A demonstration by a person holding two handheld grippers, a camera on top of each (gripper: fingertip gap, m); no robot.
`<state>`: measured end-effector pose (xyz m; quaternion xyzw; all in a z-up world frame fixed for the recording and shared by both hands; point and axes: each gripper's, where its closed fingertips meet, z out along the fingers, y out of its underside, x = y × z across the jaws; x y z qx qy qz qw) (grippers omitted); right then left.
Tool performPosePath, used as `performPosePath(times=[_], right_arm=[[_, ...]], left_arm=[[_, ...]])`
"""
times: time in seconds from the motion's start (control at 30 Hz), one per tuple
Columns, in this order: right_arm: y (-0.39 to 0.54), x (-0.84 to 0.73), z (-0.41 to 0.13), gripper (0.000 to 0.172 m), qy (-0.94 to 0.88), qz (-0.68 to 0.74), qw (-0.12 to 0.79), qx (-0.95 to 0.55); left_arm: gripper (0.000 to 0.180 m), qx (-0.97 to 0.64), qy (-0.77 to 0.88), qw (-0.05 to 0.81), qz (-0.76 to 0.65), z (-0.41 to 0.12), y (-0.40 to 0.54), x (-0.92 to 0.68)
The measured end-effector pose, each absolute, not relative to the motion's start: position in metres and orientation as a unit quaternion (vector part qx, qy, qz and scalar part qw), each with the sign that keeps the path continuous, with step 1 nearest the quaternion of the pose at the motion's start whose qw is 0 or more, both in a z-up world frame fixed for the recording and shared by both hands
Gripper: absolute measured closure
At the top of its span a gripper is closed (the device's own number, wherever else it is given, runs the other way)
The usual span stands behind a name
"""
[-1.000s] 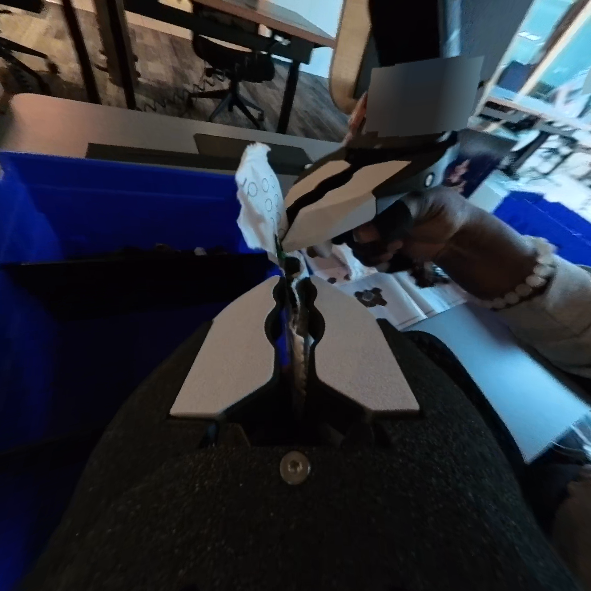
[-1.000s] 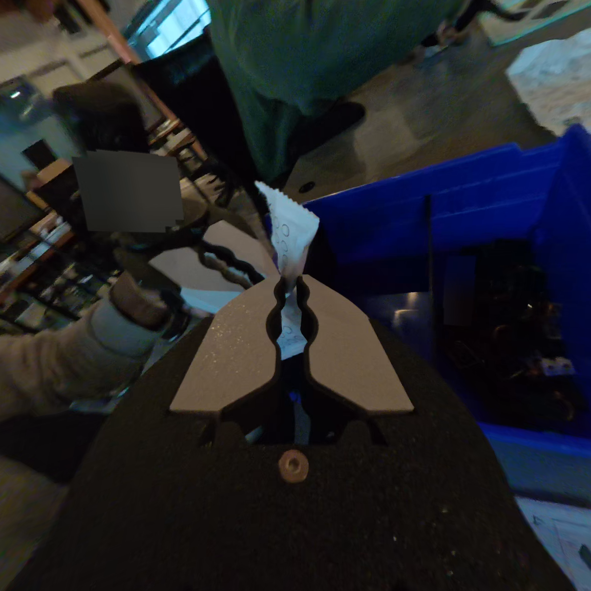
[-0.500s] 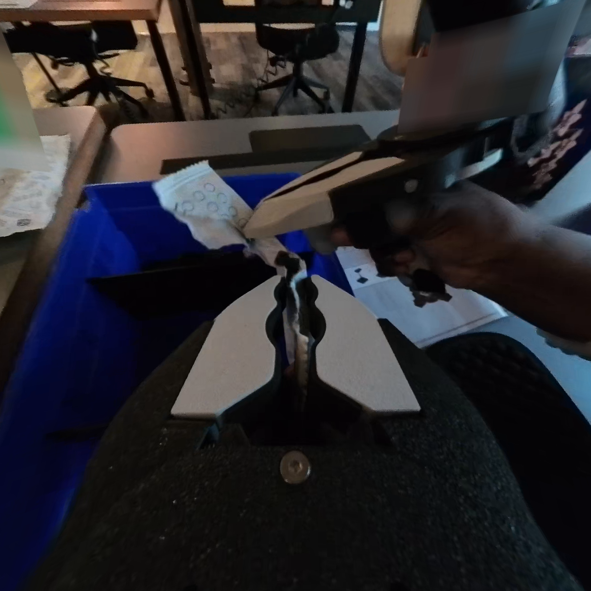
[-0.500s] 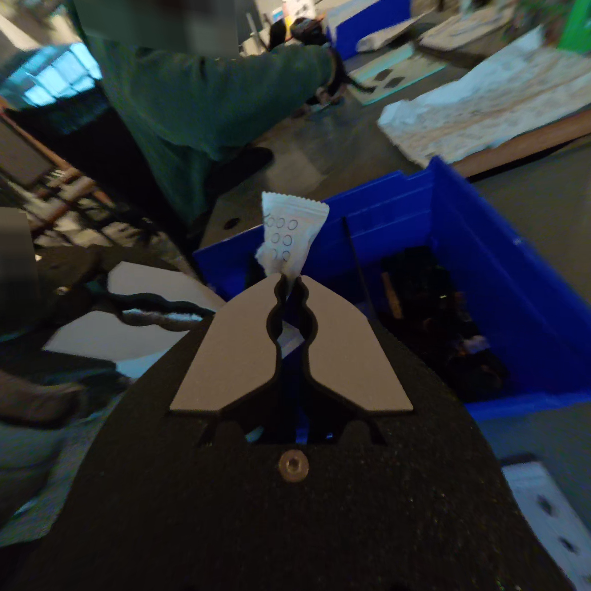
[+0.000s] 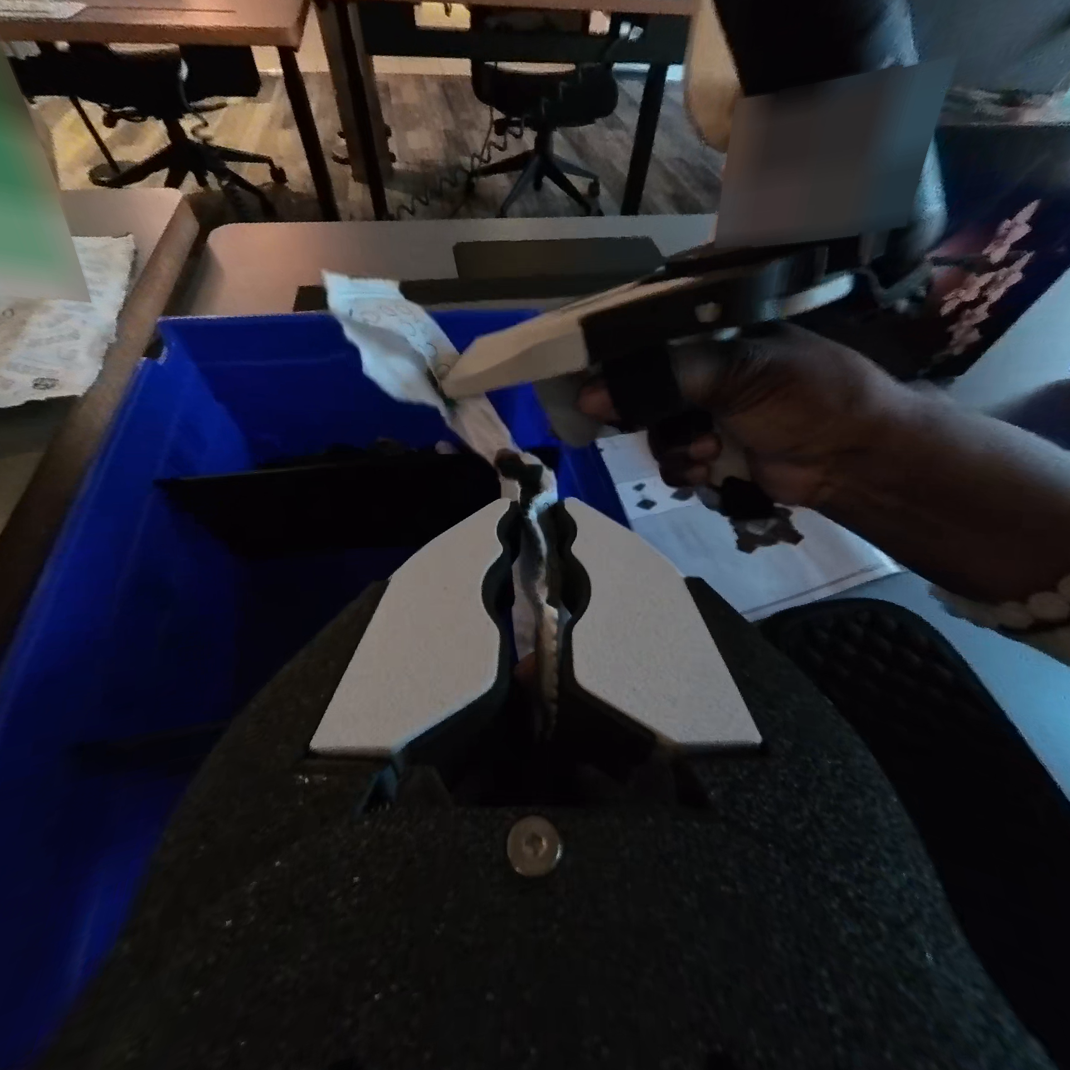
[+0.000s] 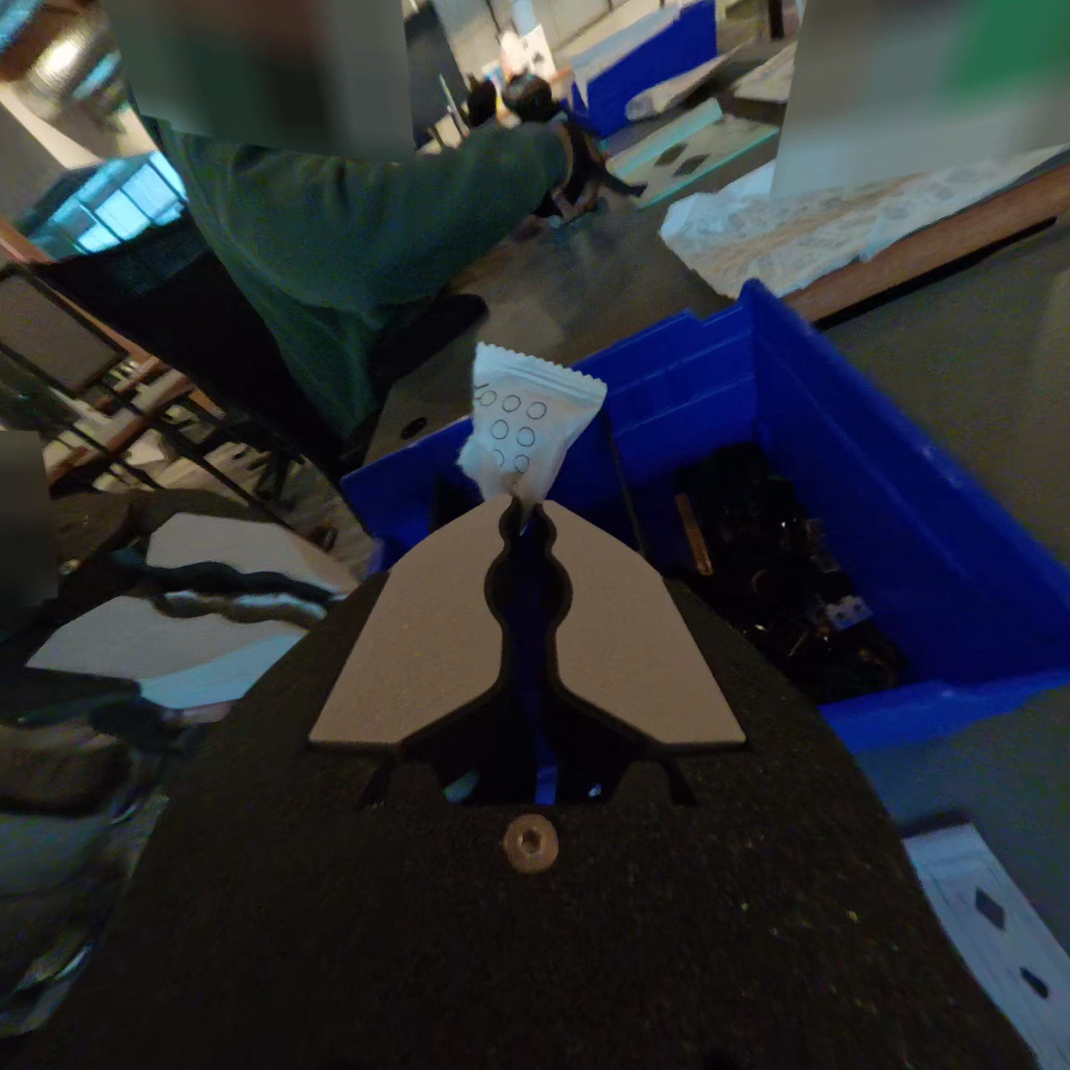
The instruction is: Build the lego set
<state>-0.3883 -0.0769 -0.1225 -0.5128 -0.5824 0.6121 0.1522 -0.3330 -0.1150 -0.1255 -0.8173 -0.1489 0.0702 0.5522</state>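
White packet (image 6: 535,431) with printed rings, torn: upper piece pinched at its ragged lower edge by right gripper (image 6: 528,509), fingertips closed tight on it; lower piece, crumpled and dark-stained, clamped in the narrow gap of left gripper (image 5: 535,509), pads pressing on both sides. Both pieces held above blue bin (image 5: 173,463) on grey table (image 5: 405,249), a thin twisted strip (possibly still joined, hard to tell) running between them in the left wrist view. Changed against the frames a second ago: packet then bunched close between the two grippers, now drawn out long, with right gripper pulled up and off to the right and its fingers closed further. Black divider (image 5: 324,492) and dark small parts (image 6: 776,579) inside the bin. Printed sheet (image 5: 752,550) on the table beside the bin. Hand (image 5: 781,417) on right gripper's handle. Office chairs (image 5: 544,116) behind.
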Motion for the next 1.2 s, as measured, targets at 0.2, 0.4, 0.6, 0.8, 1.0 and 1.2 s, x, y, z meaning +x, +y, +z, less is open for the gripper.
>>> performPosePath(times=[0.2, 0.4, 0.6, 0.8, 1.0, 1.2], right_arm=[[-0.079, -0.389, -0.114, 0.172, -0.602, 0.605, 0.161, -0.495], [-0.083, -0.387, -0.117, 0.172, -0.605, 0.606, 0.159, -0.49], [-0.08, -0.385, -0.122, 0.172, -0.62, 0.592, 0.169, -0.486], [-0.083, -0.387, -0.119, 0.172, -0.661, 0.555, 0.205, -0.462], [-0.097, -0.376, -0.111, 0.172, -0.706, 0.536, 0.176, -0.428], [-0.103, -0.369, -0.099, 0.157, -0.673, 0.608, 0.054, -0.418]], left_arm=[[0.17, -0.811, -0.15, 0.56, 0.073, -0.117, -0.123, -0.331], [0.169, -0.81, -0.153, 0.56, 0.083, -0.116, -0.131, -0.327], [0.17, -0.807, -0.152, 0.566, 0.071, -0.117, -0.132, -0.322], [0.173, -0.808, -0.154, 0.566, 0.055, -0.119, -0.131, -0.318], [0.173, -0.804, -0.15, 0.574, 0.035, -0.125, -0.127, -0.326], [0.173, -0.791, -0.145, 0.594, -0.033, -0.127, -0.112, -0.326]])
